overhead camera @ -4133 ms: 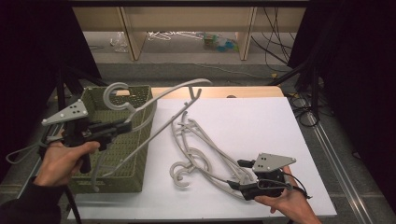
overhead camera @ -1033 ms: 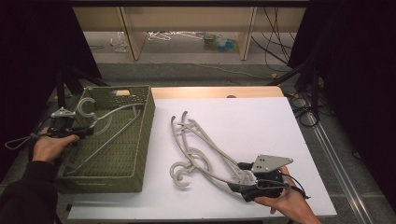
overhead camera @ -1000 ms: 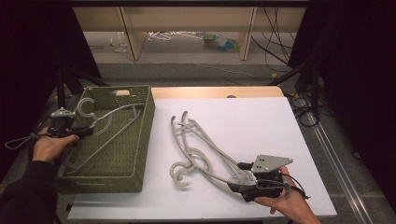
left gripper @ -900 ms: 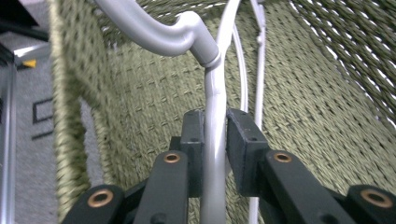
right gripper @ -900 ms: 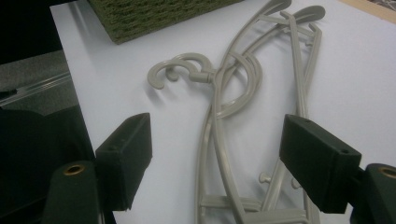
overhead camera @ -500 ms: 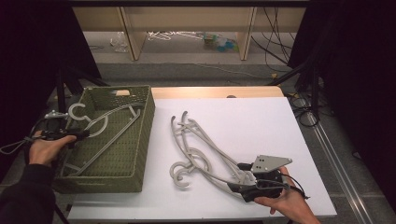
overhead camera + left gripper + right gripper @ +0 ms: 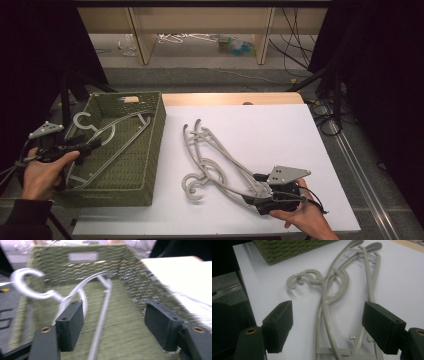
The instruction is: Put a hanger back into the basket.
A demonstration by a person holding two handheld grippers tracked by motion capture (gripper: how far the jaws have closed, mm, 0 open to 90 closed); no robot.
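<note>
- Basket (image 7: 150, 150), green, at the table's (image 7: 280, 125) left edge.
- Hanger (image 7: 107, 145) lying inside the basket, long axis slanting from near left to far right, hook (image 7: 23, 283) at the far left.
- 2 hangers (image 7: 220, 165) stacked on the table, hooks nearest.
- Left gripper (image 7: 113, 326) just opened, spread, over the basket hanger's bar, not pressing.
- Right gripper (image 7: 328, 327) spread, astride the stack.

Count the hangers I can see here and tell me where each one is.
3. One hanger lies in the green basket. Two more hangers lie stacked on the white table, at the right claw. Others may be hidden in that overlapping pile.
</note>
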